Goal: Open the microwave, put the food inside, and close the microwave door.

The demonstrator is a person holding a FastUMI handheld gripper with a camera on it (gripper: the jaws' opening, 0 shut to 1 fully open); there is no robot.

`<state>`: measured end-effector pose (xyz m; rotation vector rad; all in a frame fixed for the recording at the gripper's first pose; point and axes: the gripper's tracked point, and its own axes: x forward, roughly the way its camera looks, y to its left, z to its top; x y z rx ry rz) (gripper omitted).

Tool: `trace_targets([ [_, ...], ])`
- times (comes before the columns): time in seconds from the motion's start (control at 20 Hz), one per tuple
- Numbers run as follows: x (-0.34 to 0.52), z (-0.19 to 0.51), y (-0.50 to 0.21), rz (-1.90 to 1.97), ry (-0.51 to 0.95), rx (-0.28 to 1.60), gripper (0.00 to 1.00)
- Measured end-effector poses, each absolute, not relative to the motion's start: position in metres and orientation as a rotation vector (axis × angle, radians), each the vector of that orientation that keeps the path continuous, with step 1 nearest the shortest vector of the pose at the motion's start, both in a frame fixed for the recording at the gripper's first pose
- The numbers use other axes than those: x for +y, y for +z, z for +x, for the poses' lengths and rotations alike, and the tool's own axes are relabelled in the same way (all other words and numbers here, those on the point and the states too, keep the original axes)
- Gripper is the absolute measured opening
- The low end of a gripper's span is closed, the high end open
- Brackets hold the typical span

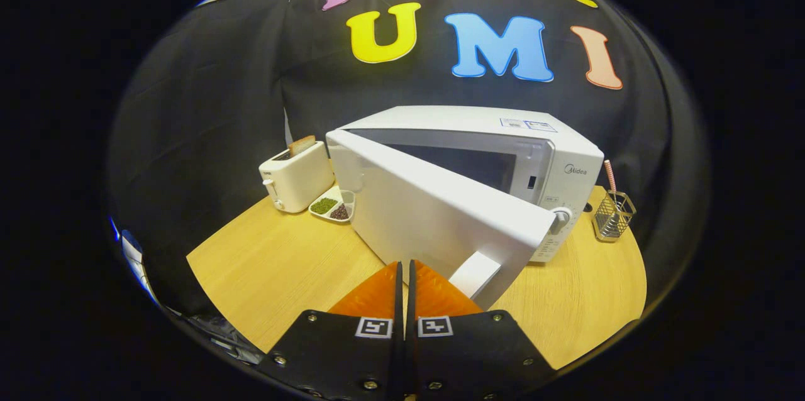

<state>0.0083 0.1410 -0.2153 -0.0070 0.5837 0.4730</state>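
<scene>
White microwave (pixel 553 156), door (pixel 434 212) half open (swung outward), on table

Microwave (pixel 440 200) glossy white plastic; table (pixel 277 269) matt wood grain; holder (pixel 613 215) wire metal.

microwave (pixel 503 156) cavity mostly hidden behind its door (pixel 434 212), dish (pixel 333 205) contents too small to tell

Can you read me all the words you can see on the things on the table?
"Midea": on the microwave, up by its controls.
Sticker on the microwave top: too small to read.
Marks round the dial: too blurred.
Toaster: a small mark, unreadable.
The square tags on the tool carry patterns, no words; its fingers are shut, holding nothing.
</scene>
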Motion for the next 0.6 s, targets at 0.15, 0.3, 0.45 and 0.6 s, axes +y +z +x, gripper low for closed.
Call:
trace_targets([
  [0.15, 0.132, 0.028, -0.217, 0.017, 0.422, 0.584, 0.01],
  [0.3, 0.125, 0.046, -0.219, 0.032, 0.387, 0.587, 0.01],
  [0.45, 0.116, 0.064, -0.224, 0.02, 0.344, 0.581, 0.01],
  [0.6, 0.109, 0.08, -0.226, 0.028, 0.301, 0.576, 0.01],
])
